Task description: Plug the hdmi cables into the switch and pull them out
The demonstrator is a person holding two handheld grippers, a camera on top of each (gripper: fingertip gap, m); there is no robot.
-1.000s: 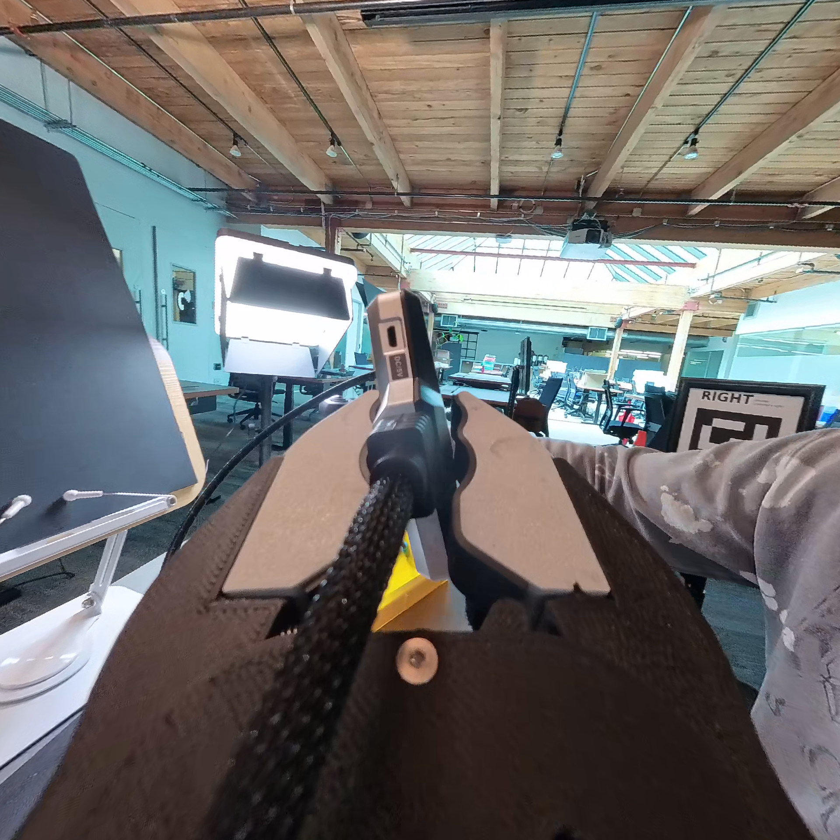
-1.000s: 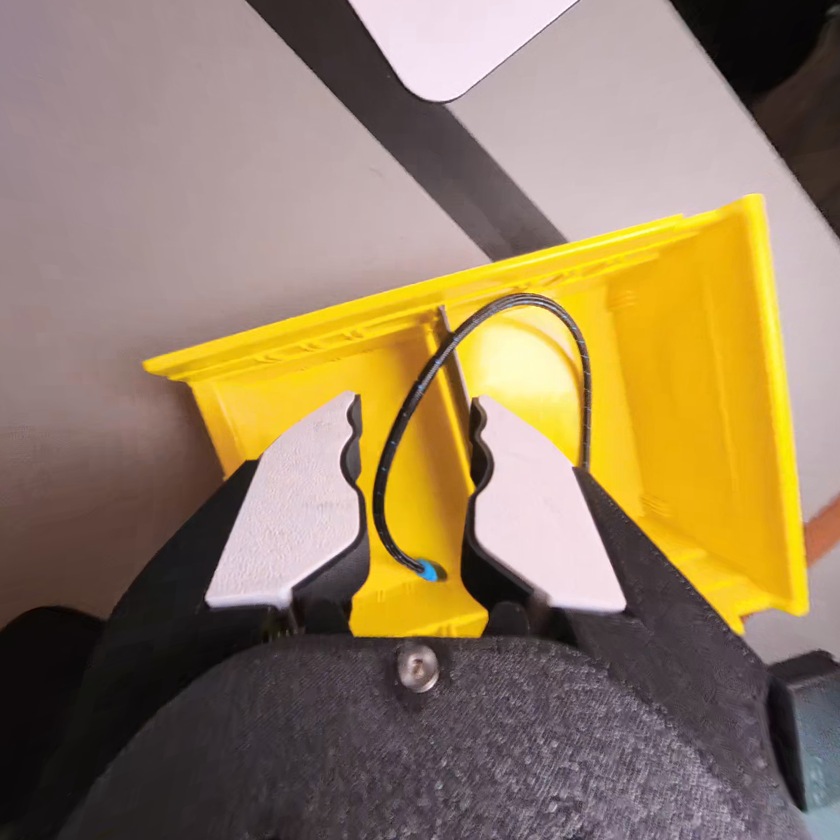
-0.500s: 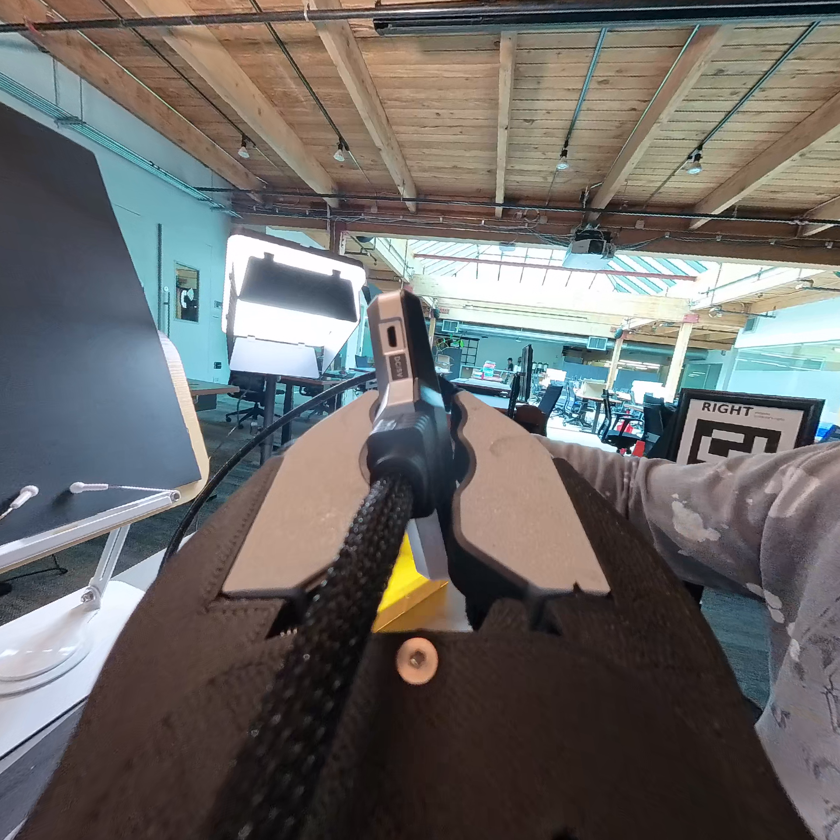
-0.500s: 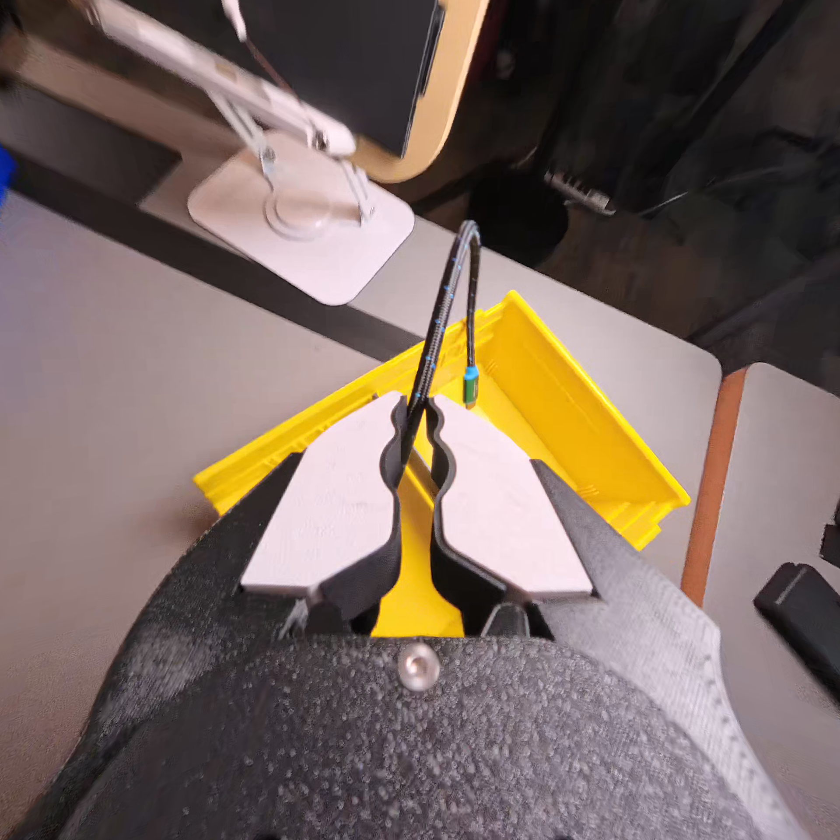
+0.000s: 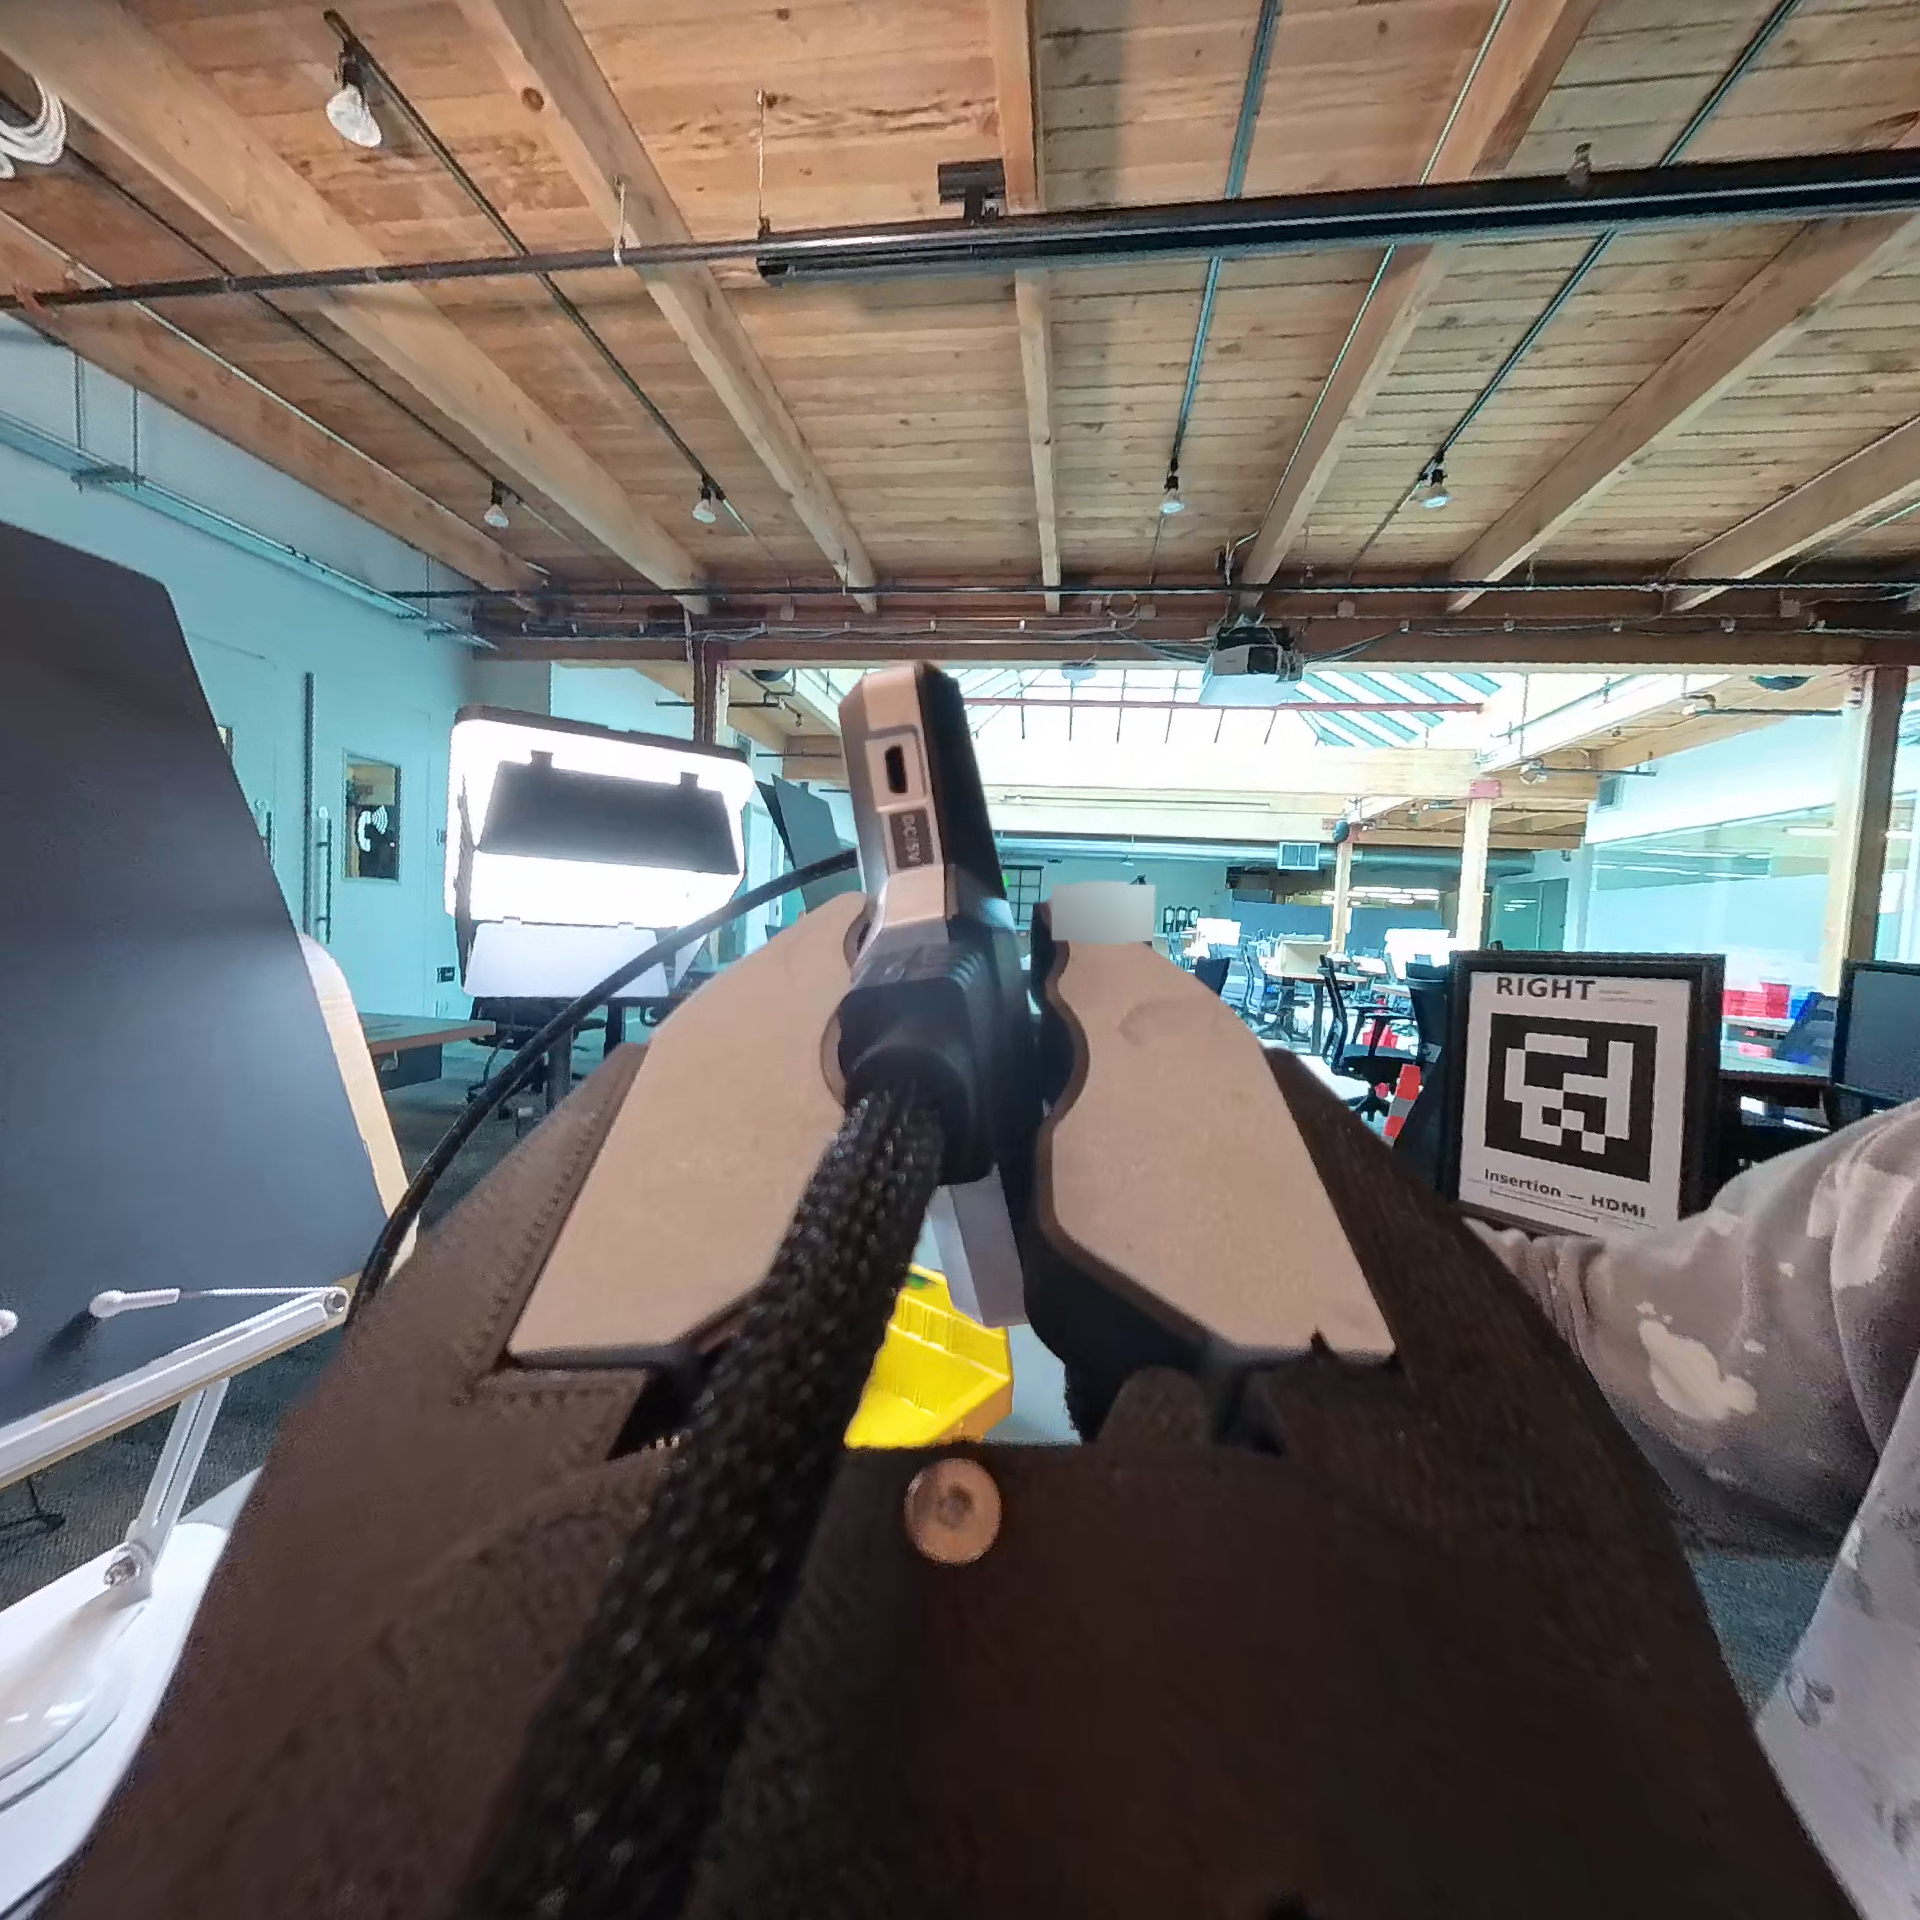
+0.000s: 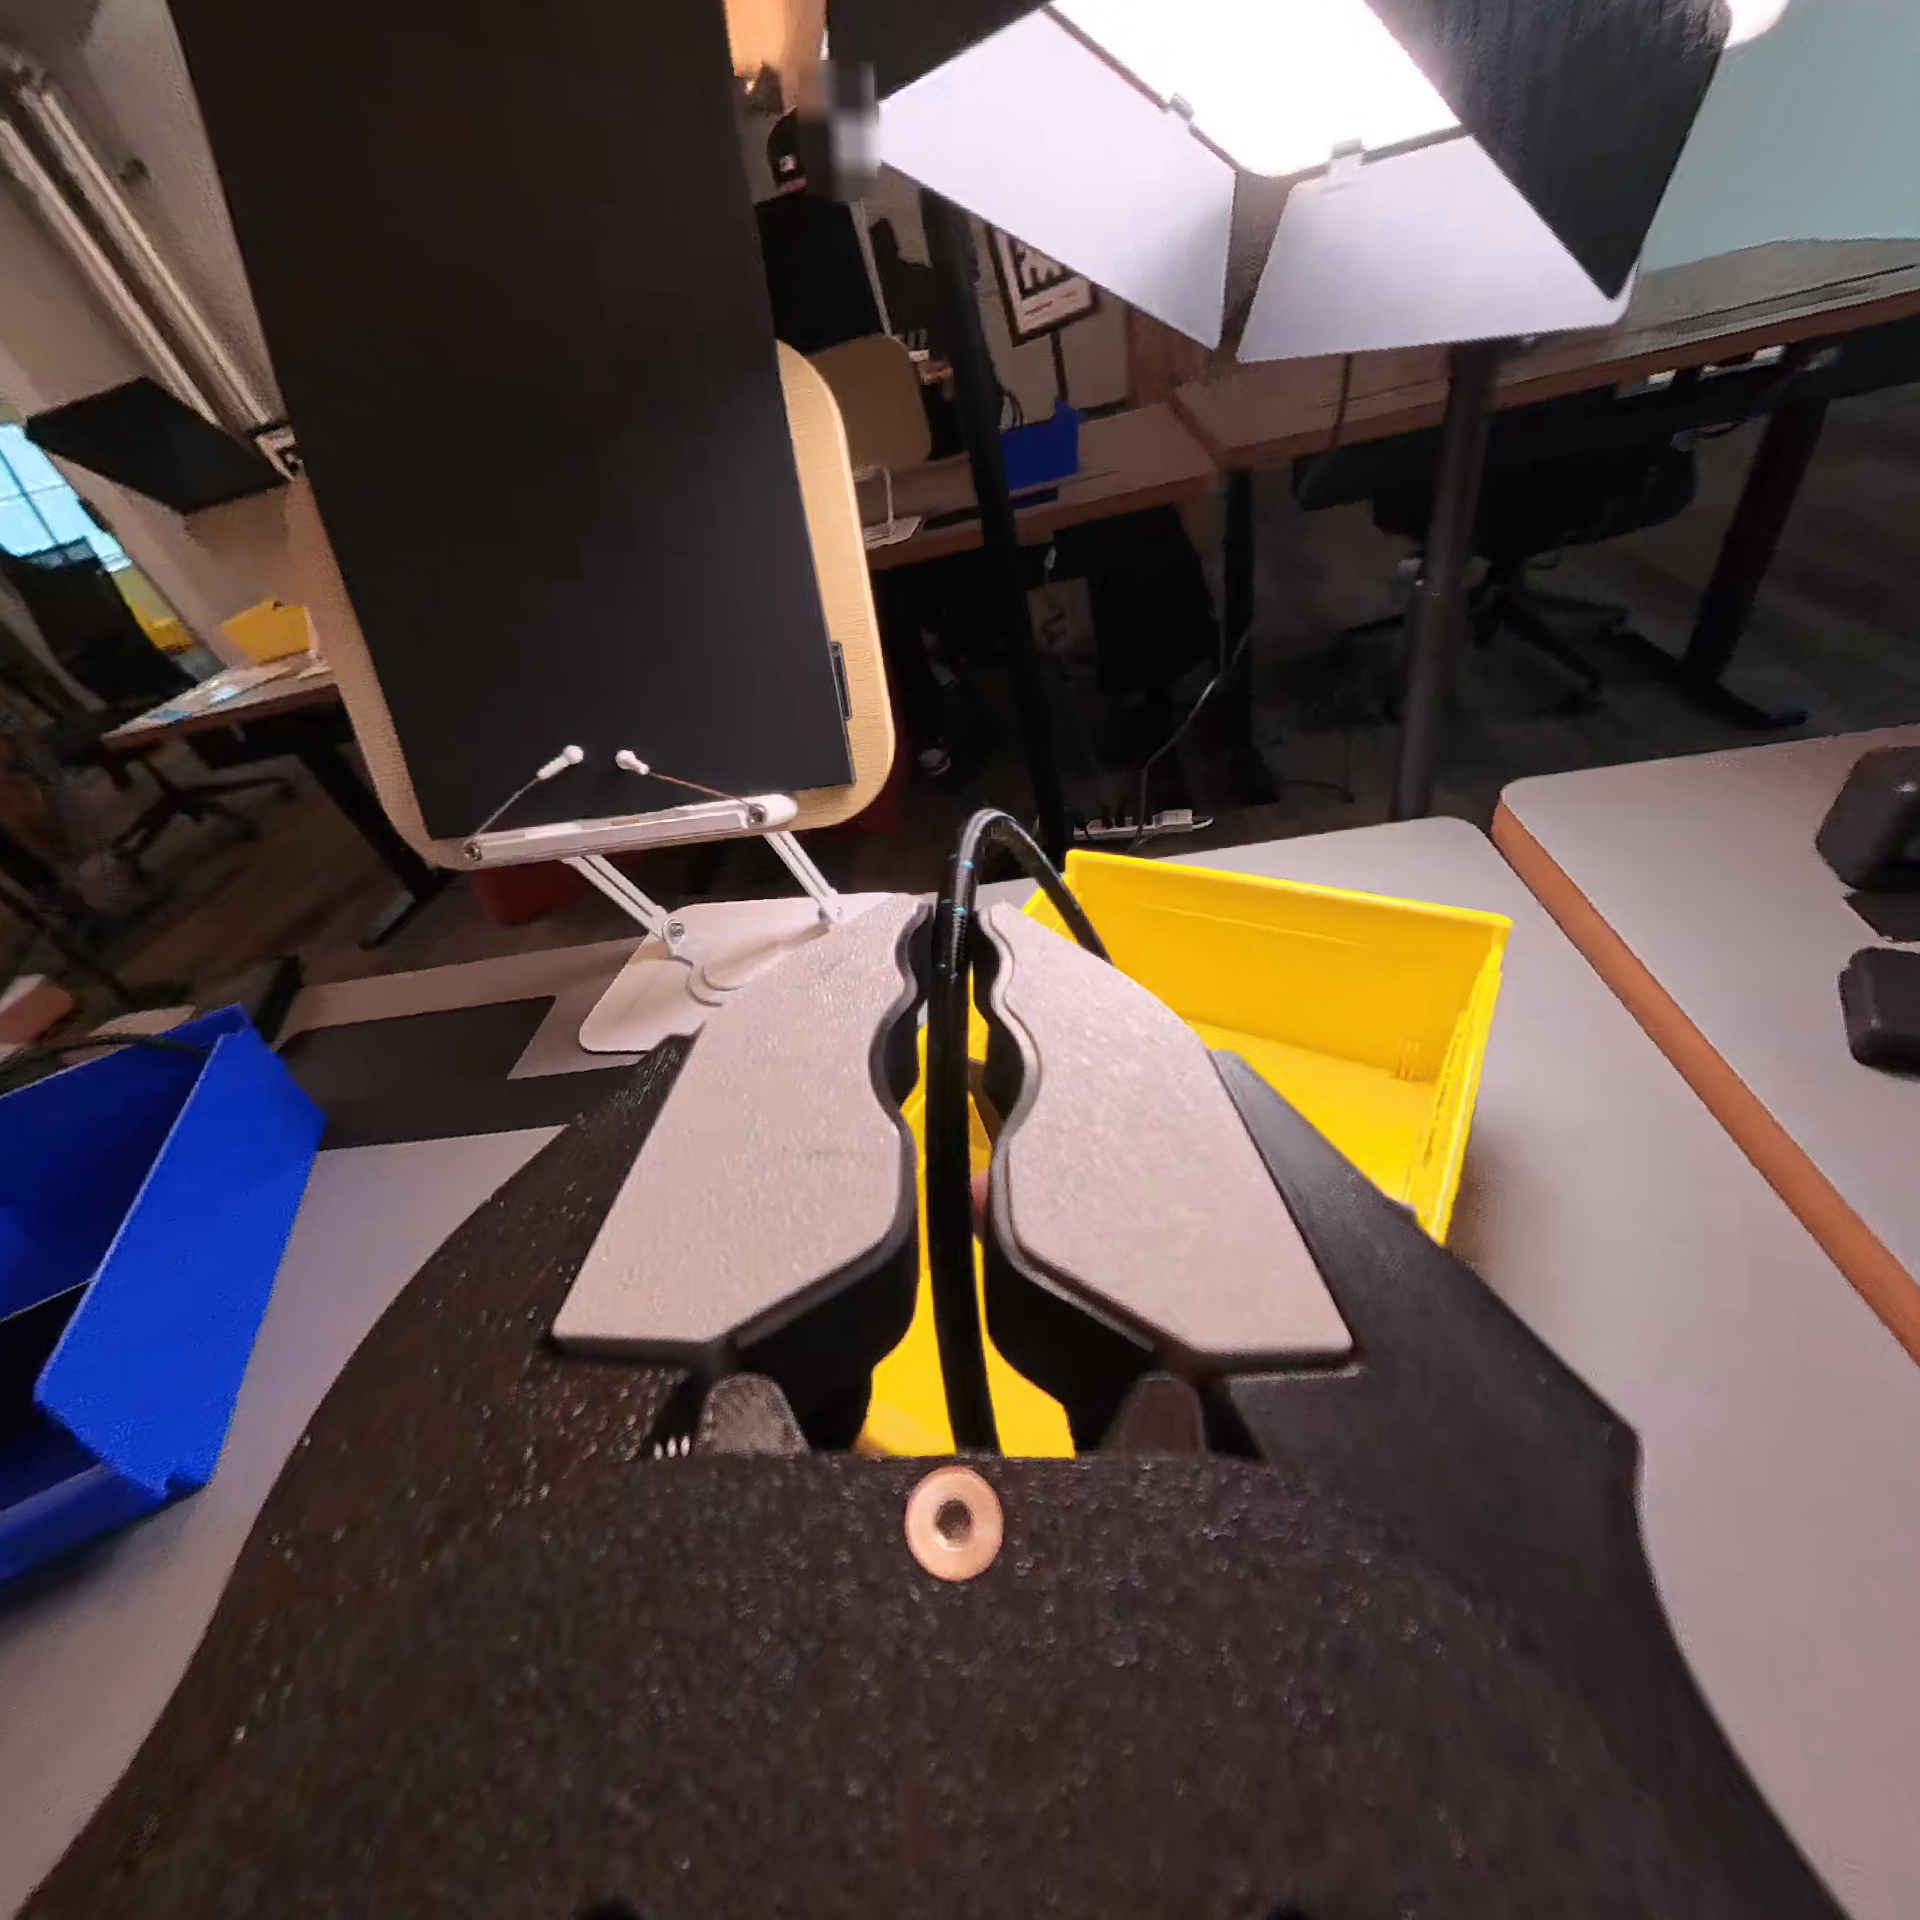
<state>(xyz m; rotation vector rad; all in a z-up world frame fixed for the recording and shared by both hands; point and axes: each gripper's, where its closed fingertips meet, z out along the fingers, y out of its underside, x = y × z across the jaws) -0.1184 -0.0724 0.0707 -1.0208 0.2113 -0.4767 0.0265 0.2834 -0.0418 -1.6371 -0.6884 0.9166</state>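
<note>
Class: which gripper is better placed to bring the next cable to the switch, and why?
Right, probably. The right gripper already pinches a thin black cable, while the left gripper is occupied clamping the switch.

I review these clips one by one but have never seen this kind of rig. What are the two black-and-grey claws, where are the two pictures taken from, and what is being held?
There is no robot: a person holds one hand-held gripper per hand, and each carries a camera looking along its two fingers.

The left wrist view shows the left gripper raised toward the wooden ceiling, shut on a small grey HDMI switch with a thick braided cable plugged into its near end. A sleeve shows at the right.

The right wrist view shows the right gripper pinching a thin black cable above a yellow bin on a grey table. A blue bin sits left; a tablet stand stands behind.
</note>
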